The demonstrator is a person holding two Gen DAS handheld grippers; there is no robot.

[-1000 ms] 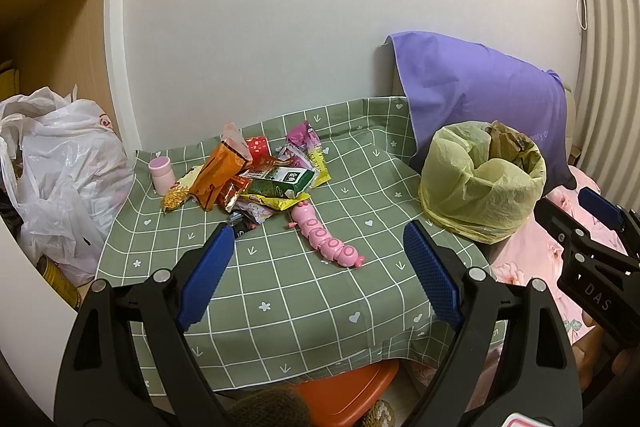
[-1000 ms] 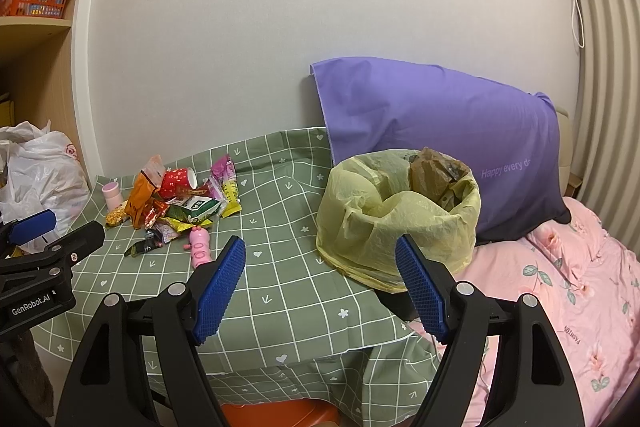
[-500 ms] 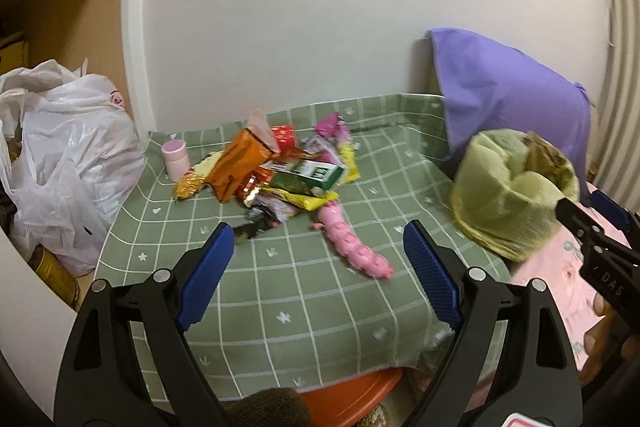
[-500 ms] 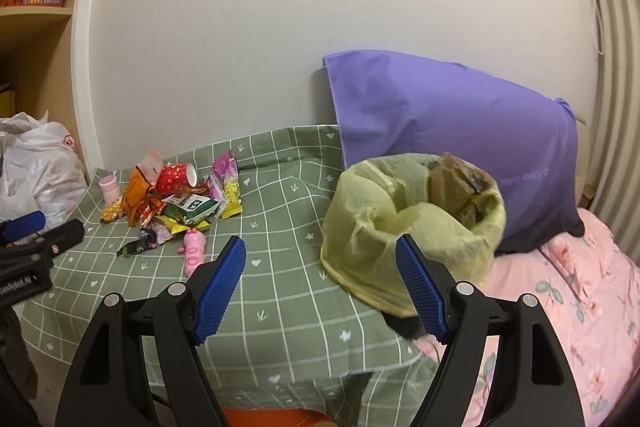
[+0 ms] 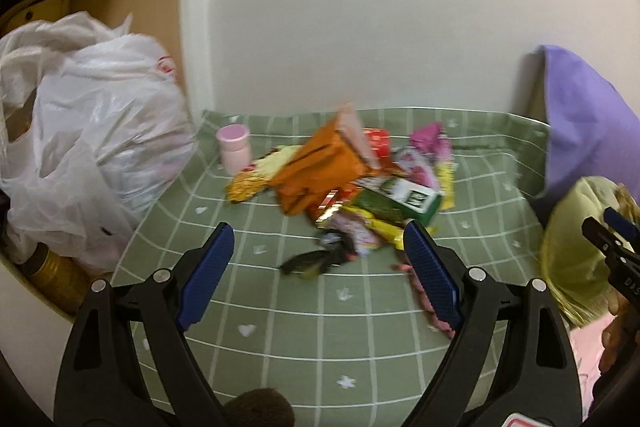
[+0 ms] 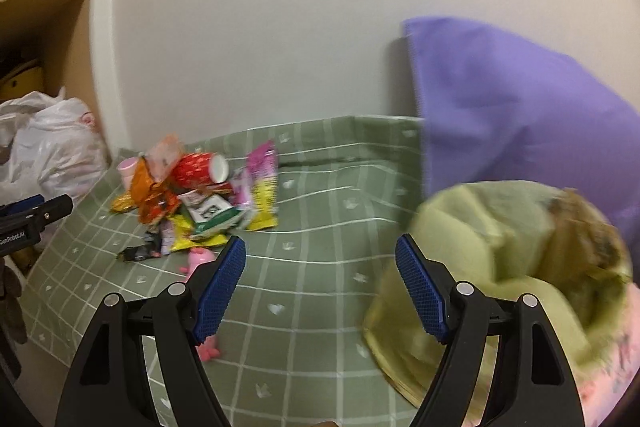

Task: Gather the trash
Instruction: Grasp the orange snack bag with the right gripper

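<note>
A pile of snack wrappers [image 5: 352, 183] lies on the green checked tablecloth [image 5: 280, 311], with an orange bag on top, a green carton [image 5: 400, 199] and a black wrapper [image 5: 316, 261] at its near edge. The pile also shows in the right wrist view [image 6: 200, 203] with a red paper cup [image 6: 200, 169]. A yellow trash bag [image 6: 500, 267] stands open at the right. My left gripper [image 5: 320, 271] is open and empty, just short of the pile. My right gripper [image 6: 320, 283] is open and empty between pile and bag.
A pink caterpillar toy [image 5: 430, 301] lies partly behind my left gripper's right finger. A small pink jar [image 5: 234, 147] stands at the back left. A white plastic bag [image 5: 88, 131] bulges left of the table. A purple pillow [image 6: 520, 115] leans on the wall.
Both grippers have moved forward and left toward the wrapper pile, which now looks larger. The trash bag has slid to the right edge of the left wrist view. Both stay open.
</note>
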